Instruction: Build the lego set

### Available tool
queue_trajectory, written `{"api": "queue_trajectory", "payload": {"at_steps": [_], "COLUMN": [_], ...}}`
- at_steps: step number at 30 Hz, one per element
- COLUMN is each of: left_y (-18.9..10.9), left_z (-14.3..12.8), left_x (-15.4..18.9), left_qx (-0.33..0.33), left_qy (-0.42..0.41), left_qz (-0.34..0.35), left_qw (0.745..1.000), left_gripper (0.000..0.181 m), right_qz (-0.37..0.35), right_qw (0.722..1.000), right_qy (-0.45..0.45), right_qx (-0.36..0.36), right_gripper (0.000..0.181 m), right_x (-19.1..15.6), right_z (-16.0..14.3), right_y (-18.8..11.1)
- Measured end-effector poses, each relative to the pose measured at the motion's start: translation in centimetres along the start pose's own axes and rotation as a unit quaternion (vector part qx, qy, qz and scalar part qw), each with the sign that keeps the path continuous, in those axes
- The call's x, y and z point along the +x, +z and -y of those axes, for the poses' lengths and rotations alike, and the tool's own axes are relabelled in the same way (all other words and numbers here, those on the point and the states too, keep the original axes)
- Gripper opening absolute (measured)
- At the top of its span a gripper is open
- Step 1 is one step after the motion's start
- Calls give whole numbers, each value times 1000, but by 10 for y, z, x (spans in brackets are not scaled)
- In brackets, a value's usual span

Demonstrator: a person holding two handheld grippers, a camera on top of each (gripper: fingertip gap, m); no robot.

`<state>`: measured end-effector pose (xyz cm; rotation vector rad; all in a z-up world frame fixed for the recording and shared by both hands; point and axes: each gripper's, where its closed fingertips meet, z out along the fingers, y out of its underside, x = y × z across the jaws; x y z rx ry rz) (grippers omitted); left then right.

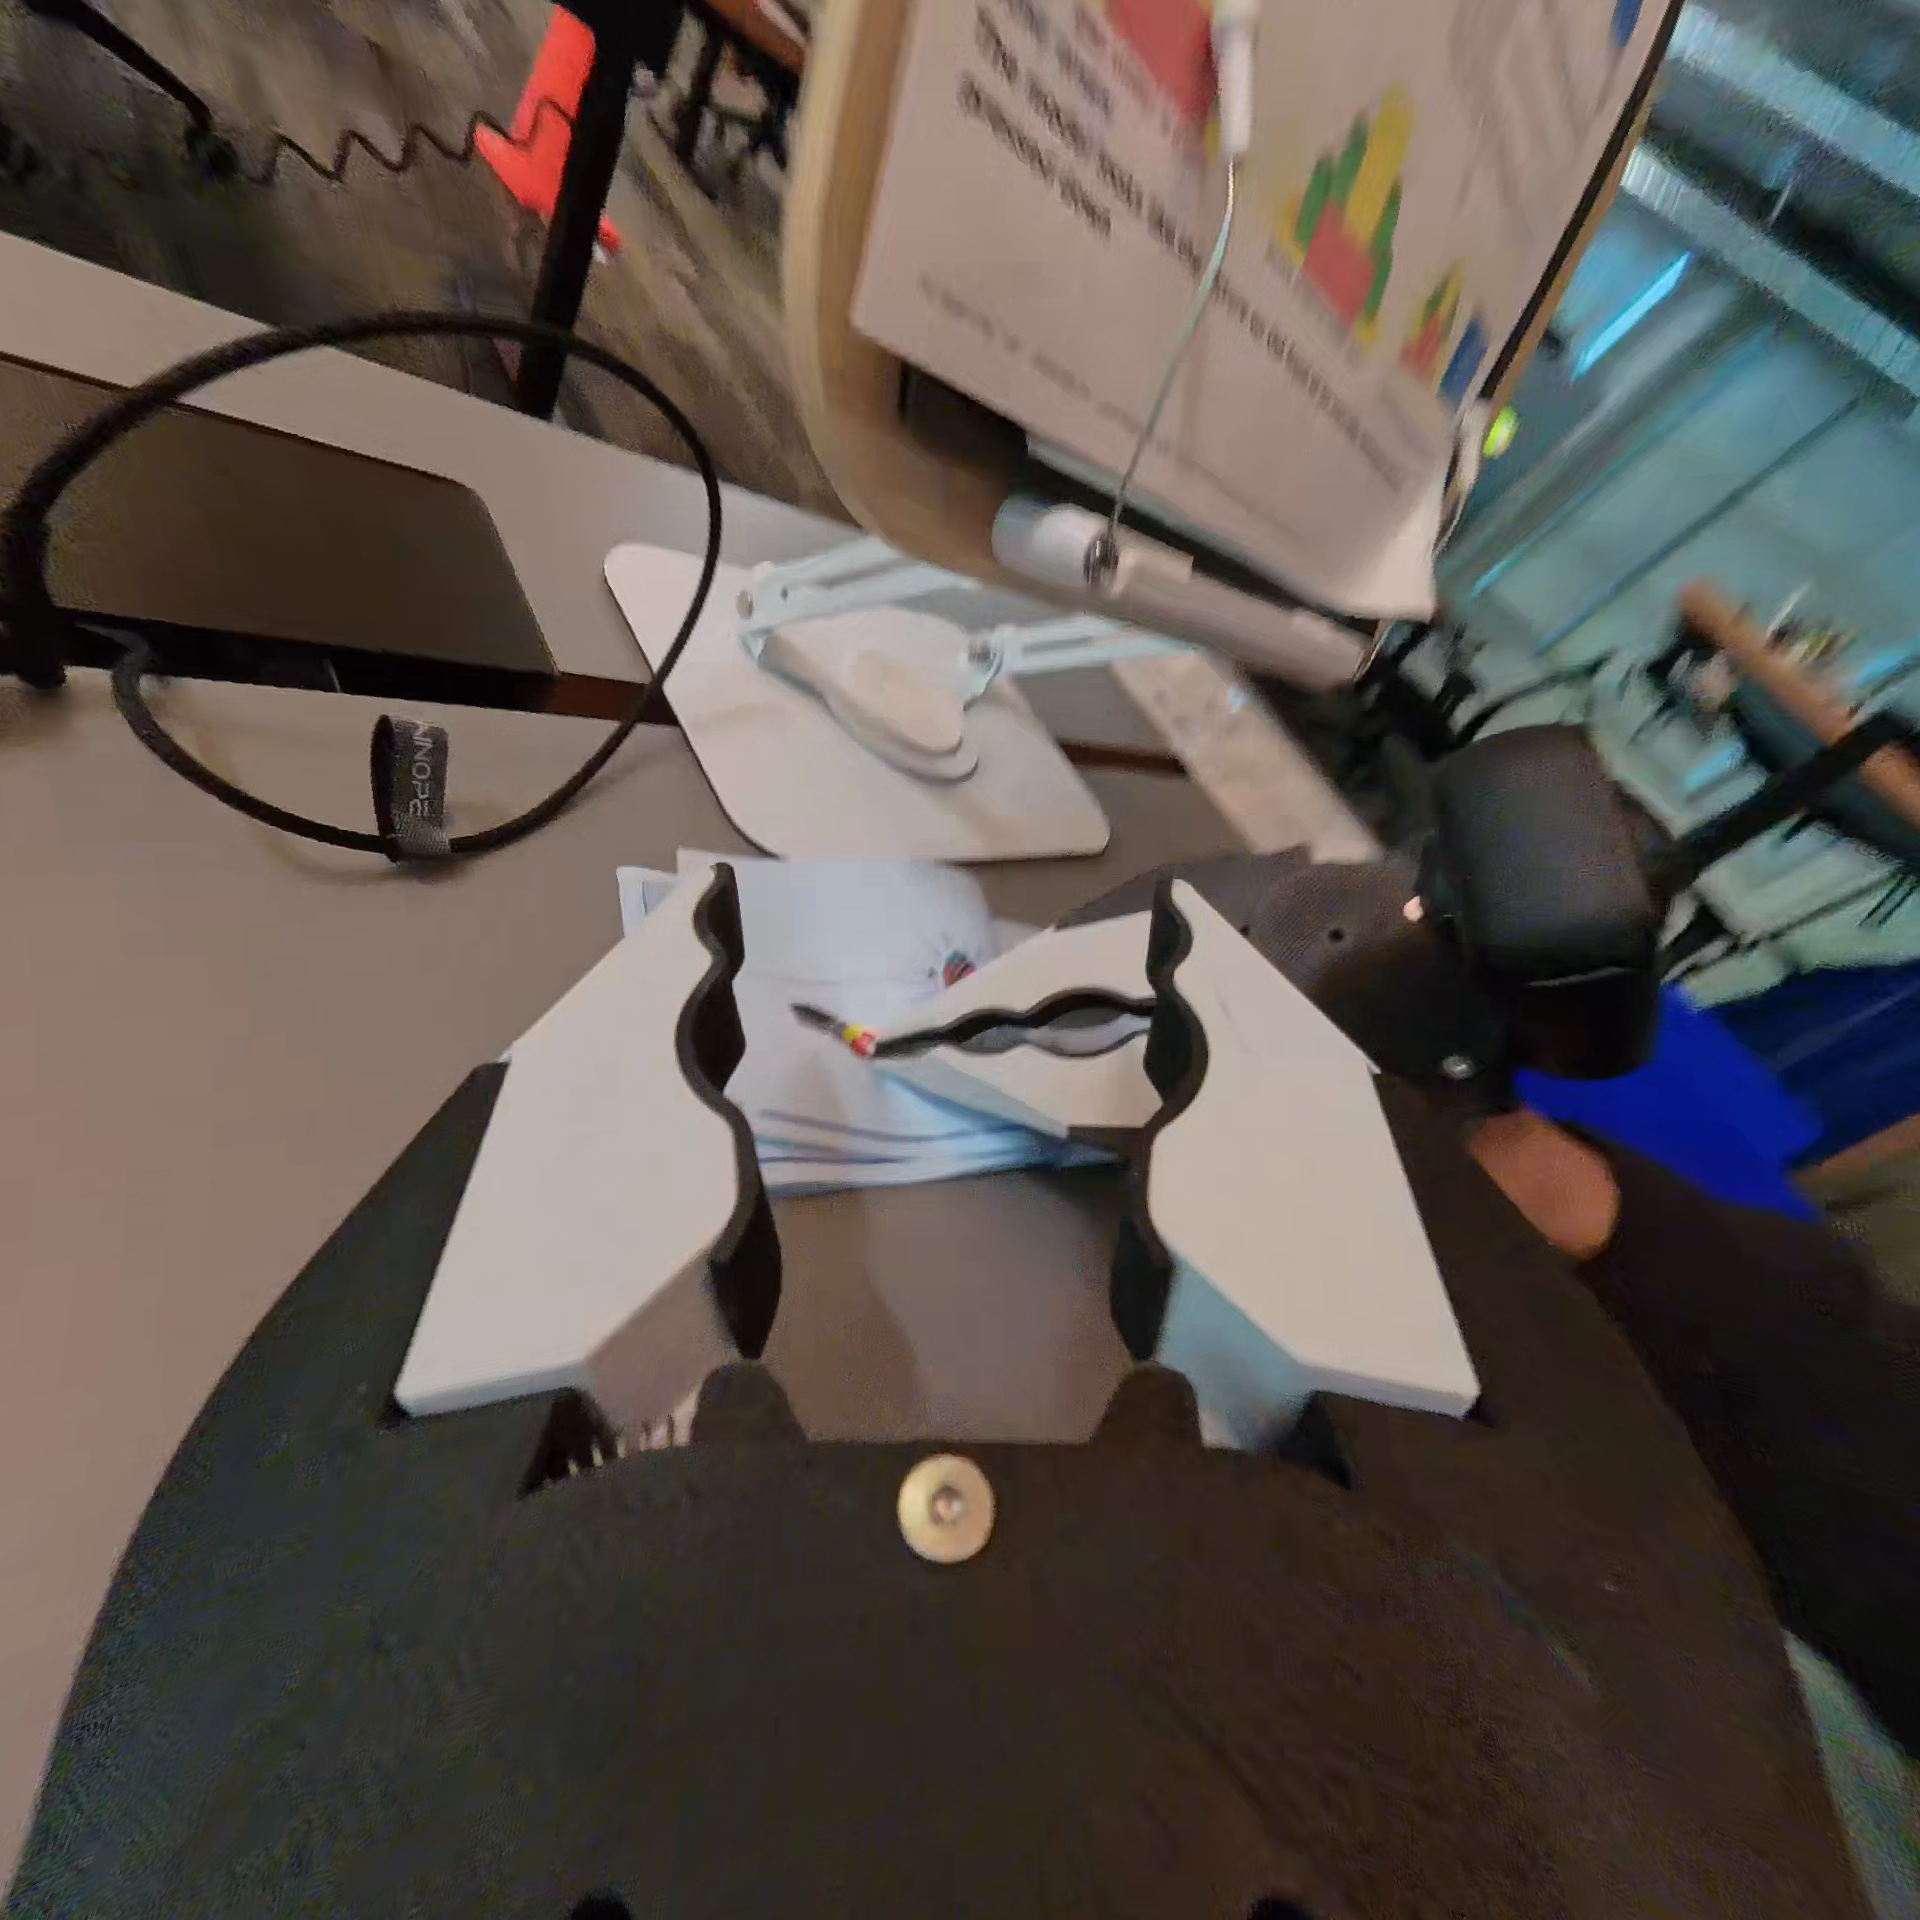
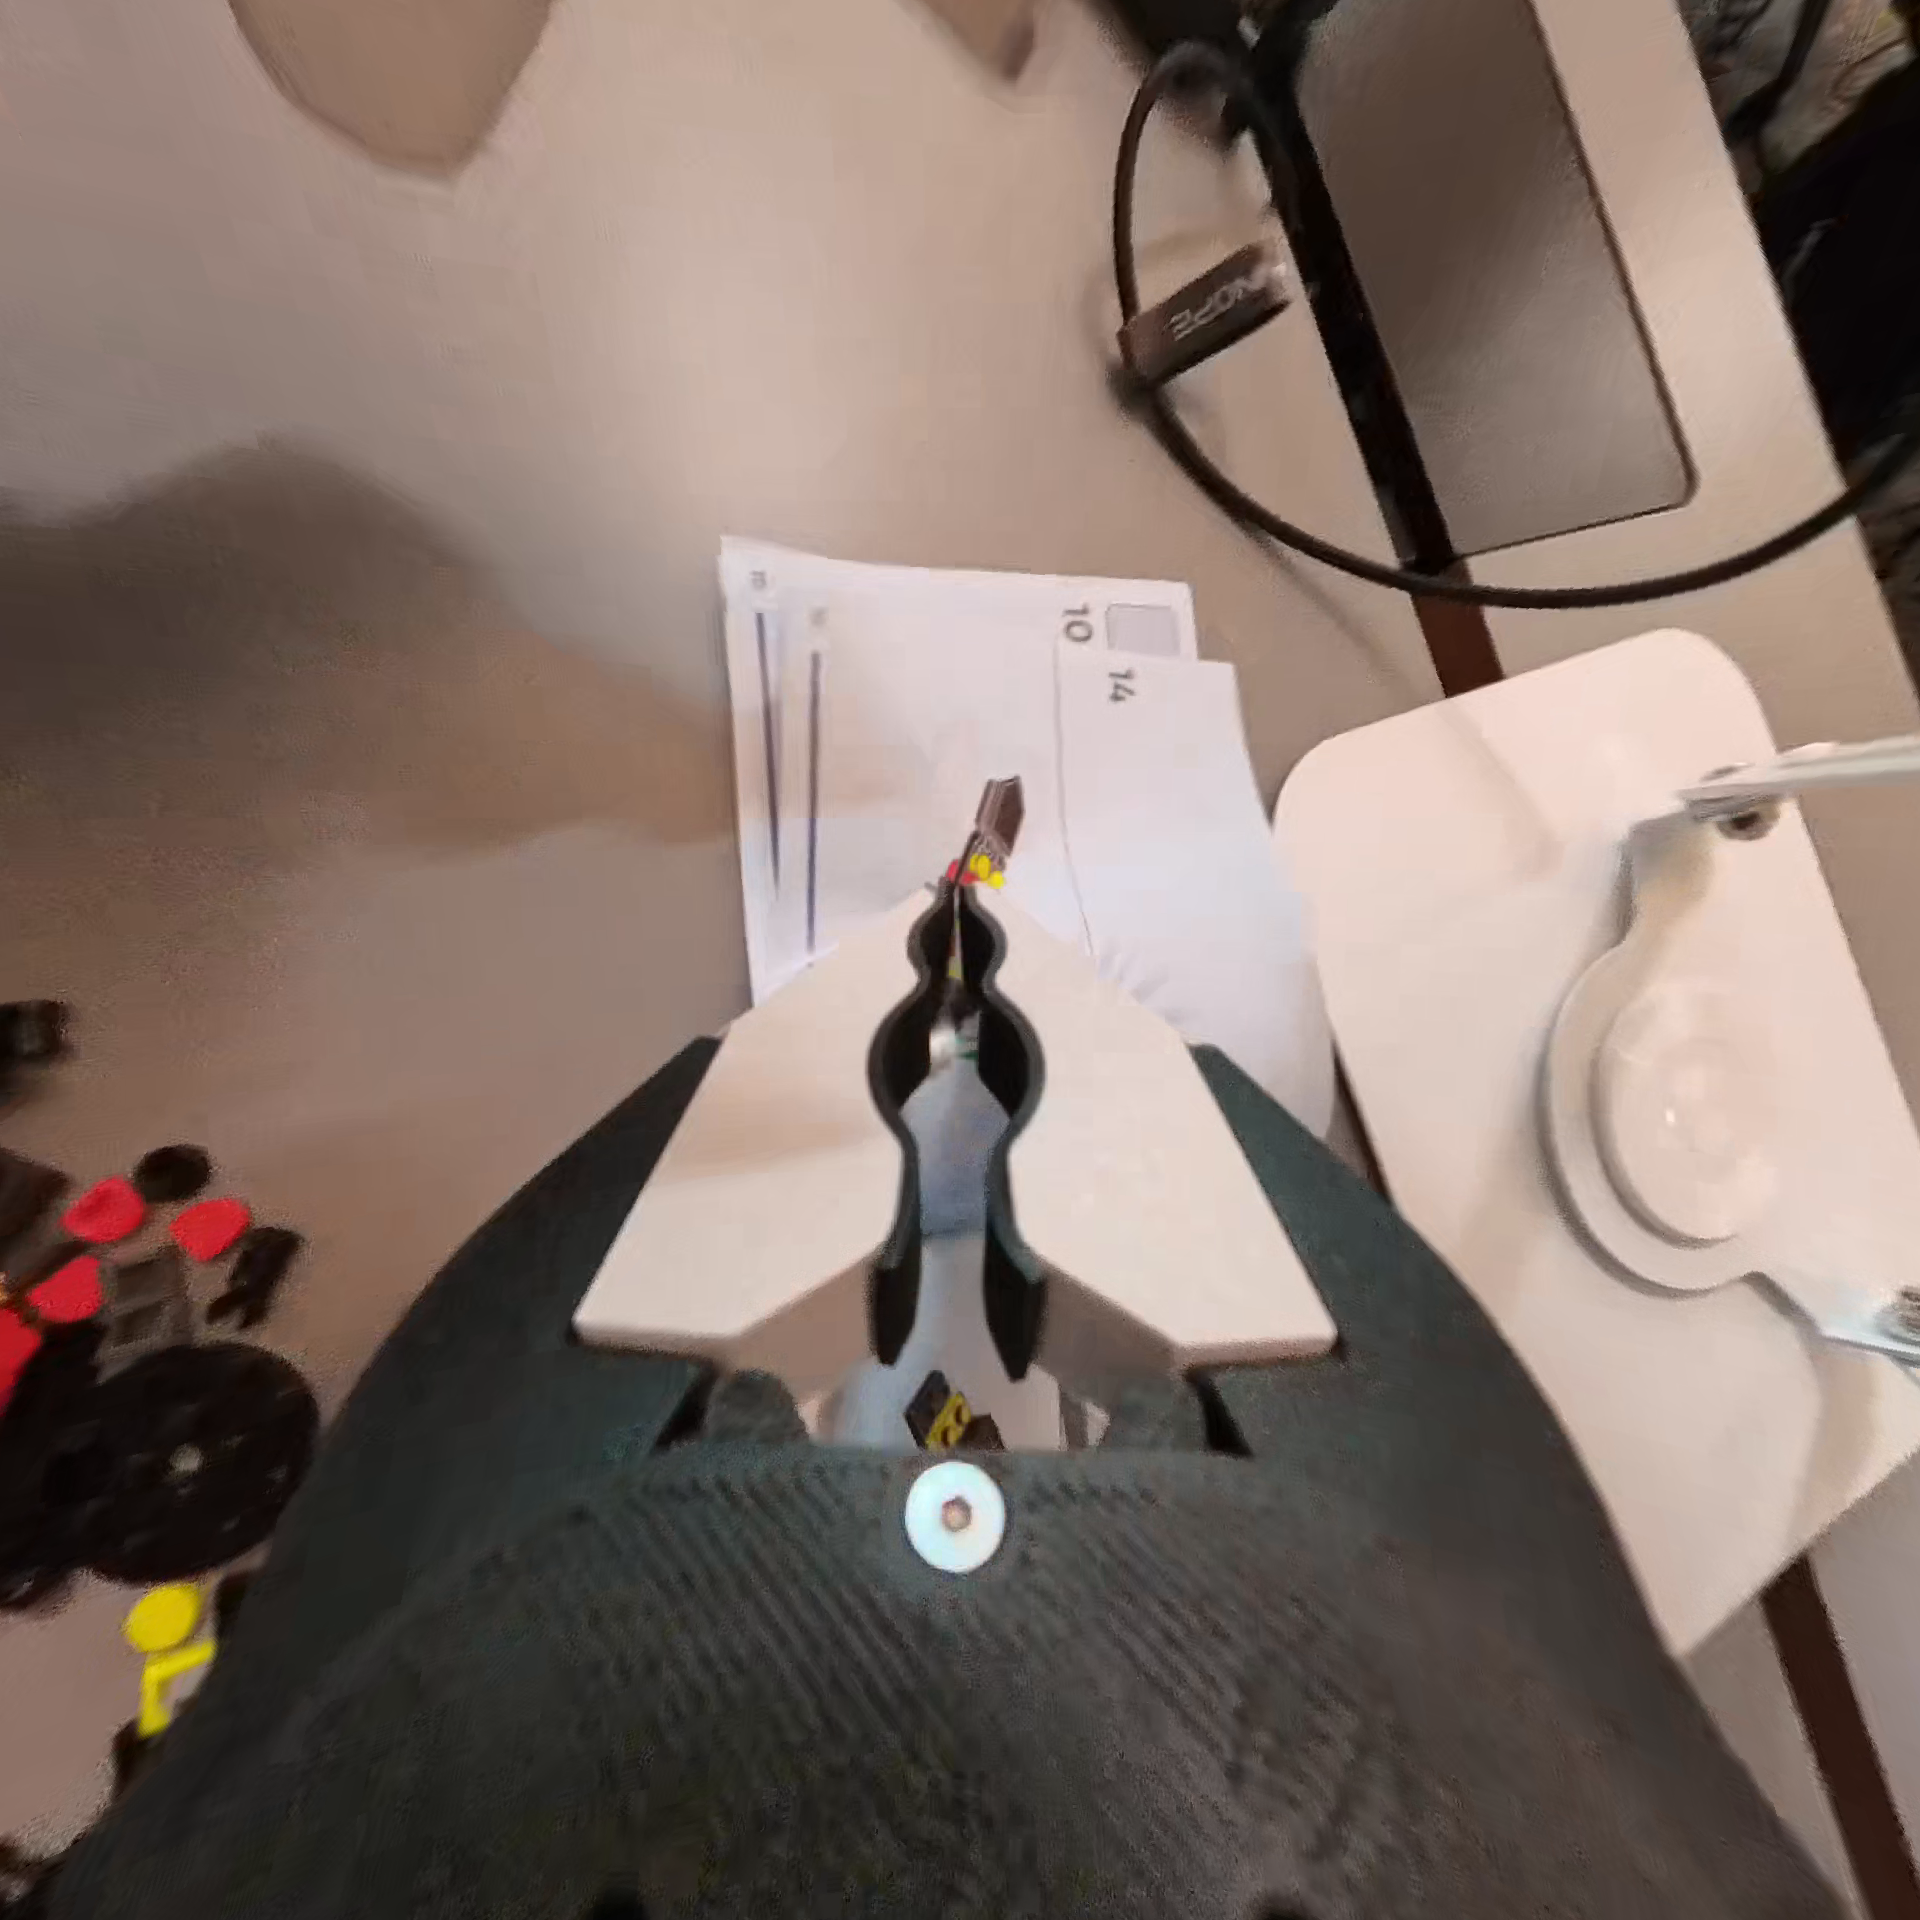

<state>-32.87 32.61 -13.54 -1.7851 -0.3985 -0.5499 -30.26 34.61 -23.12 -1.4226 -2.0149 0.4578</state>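
Note:
My right gripper (image 2: 956, 914) is shut on a small lego piece (image 2: 992, 831), dark with red and yellow bits, which sticks out past its tips above the instruction pages (image 2: 935, 665). In the left wrist view my left gripper (image 1: 945, 935) is open and empty, its jaws wide apart just above the table. The right gripper (image 1: 894, 1039) reaches in from the right between them, with the small piece (image 1: 831, 1023) at its tip over the pages (image 1: 862, 925). Several loose lego pieces (image 2: 156, 1278), red, black and yellow, lie at the left of the right wrist view.
A white stand base (image 2: 1475, 935) sits right of the pages and also shows in the left wrist view (image 1: 831, 758). It carries a tilted board with a printed sheet (image 1: 1143, 229). A black cable loop (image 1: 686, 623) lies on the grey table. A hand (image 1: 1538, 1174) holds the right gripper's body. One gripper's finger ends stand about 10 centimetres off the other's.

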Motion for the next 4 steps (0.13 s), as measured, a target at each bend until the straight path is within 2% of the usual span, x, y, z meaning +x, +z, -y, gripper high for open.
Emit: {"api": "queue_trajectory", "payload": {"at_steps": [1, 3, 4], "left_y": [4, 14, 17], "left_z": [-9, -35, -52], "left_x": [-2, -14, -22], "left_qx": [-28, -97, -140], "left_qy": [20, 42, 48], "left_qz": [9, 41, 64], "left_qw": [999, 993, 987], "left_gripper": [70, 65, 47], "right_qz": [-18, -50, -61], "right_qw": [1000, 998, 997], "right_qy": [-11, -23, -26], "right_qx": [0, 20, 32], "right_gripper": [0, 0, 5], "right_x": [1, 4, 5], "right_z": [0, 3, 4], "right_y": [-1, -13, -22]}}
